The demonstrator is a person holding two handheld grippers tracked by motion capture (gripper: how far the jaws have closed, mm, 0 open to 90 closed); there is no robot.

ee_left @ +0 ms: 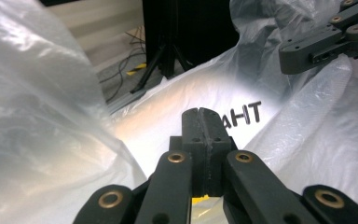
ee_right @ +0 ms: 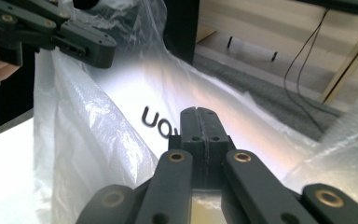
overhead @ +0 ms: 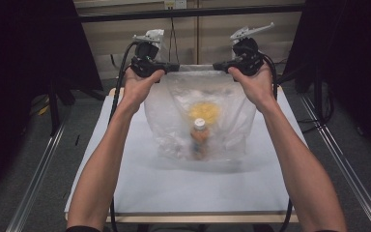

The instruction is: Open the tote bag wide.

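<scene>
A clear plastic bag (overhead: 174, 125) hangs above the white table (overhead: 140, 183), held up by its top corners. Inside it I see an orange bottle with a white cap (overhead: 200, 137) and something yellow (overhead: 204, 112) behind it. My left gripper (overhead: 174, 67) is shut on the bag's upper left edge, and my right gripper (overhead: 218, 65) is shut on the upper right edge. In the left gripper view the jaws (ee_left: 200, 113) are pressed together over the bag (ee_left: 42, 140), with the right gripper (ee_left: 328, 39) farther off. In the right gripper view the jaws (ee_right: 199, 112) pinch the bag (ee_right: 88, 154), and the left gripper (ee_right: 56, 32) shows at top left.
Black curtains hang at both sides. Metal rails (overhead: 38, 169) run along the floor beside the table. A wooden frame and cables (ee_right: 303, 70) stand behind the table.
</scene>
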